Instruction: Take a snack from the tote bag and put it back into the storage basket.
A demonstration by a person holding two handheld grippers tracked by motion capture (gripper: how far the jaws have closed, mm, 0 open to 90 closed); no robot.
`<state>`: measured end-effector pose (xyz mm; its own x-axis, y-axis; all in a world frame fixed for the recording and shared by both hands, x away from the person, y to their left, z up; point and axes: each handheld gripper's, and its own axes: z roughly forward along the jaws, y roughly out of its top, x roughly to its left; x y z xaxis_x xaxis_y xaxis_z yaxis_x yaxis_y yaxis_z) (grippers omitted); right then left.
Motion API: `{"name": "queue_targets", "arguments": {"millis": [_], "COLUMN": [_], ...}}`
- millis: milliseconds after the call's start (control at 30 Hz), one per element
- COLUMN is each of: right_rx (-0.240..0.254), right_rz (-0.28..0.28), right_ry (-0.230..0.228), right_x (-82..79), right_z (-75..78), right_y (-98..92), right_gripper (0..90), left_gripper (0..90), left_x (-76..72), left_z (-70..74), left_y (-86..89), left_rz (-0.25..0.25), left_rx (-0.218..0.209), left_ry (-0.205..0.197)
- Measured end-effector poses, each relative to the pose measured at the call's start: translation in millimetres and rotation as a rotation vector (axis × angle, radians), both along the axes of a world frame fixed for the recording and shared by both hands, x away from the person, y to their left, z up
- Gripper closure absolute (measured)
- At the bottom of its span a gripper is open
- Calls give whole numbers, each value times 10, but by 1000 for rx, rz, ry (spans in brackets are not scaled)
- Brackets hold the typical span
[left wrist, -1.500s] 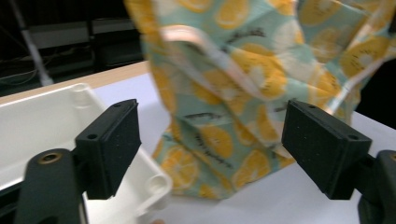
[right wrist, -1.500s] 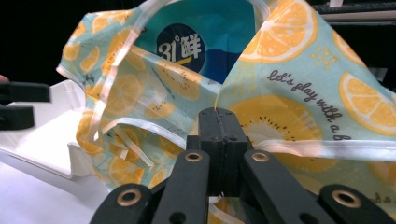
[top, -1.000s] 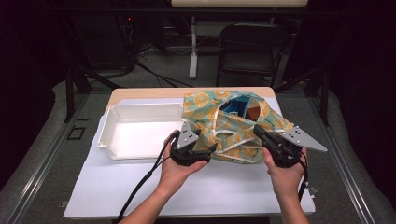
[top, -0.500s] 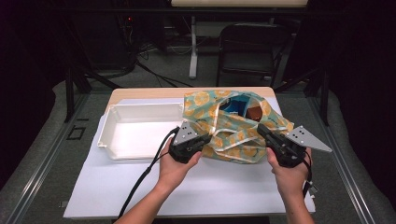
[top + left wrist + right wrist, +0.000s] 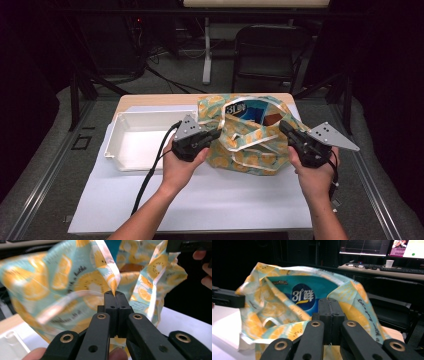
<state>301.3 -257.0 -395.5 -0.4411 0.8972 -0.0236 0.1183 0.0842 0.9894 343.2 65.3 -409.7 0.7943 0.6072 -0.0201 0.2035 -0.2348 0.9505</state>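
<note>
Orange-slice printed fabric of the tote bag (image 5: 250, 137) now stands taller on the white worktop (image 5: 200, 200), mouth stretched wide beside the white tray (image 5: 120, 150). The left tool (image 5: 217, 134) has just clamped its rim; the right tool (image 5: 286, 128) grips the opposite rim, exposing a blue packet (image 5: 304, 296) for removal.

Place: a dim lab or recording room.
Desk: monitors (image 5: 404, 247) lit at upper right, keyboard (image 5: 402, 270) and paper cup (image 5: 389, 263) beneath them.
Floor: grey carpet, loose cables (image 5: 165, 75) at upper left.
Furniture: black folding chair (image 5: 267, 55) at top centre, behind the table (image 5: 200, 200).
</note>
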Motion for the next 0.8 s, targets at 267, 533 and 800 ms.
{"name": "queue_targets", "arguments": {"millis": [267, 533, 800], "right_rx": [-9, -40, -60], "right_rz": [-16, -23, -37], "right_ry": [-36, -53, -42], "right_x": [169, 325, 548], "right_z": [203, 342, 445], "right_y": [-28, -8, 31], "right_gripper": [900, 900, 900], "left_gripper": [900, 900, 900], "left_x": [180, 386, 716], "left_z": [280, 481, 699], "left_y": [81, 164, 245], "left_rz": [34, 63, 120], "left_rx": [-11, -27, -57], "left_ry": [-47, -52, -36]}}
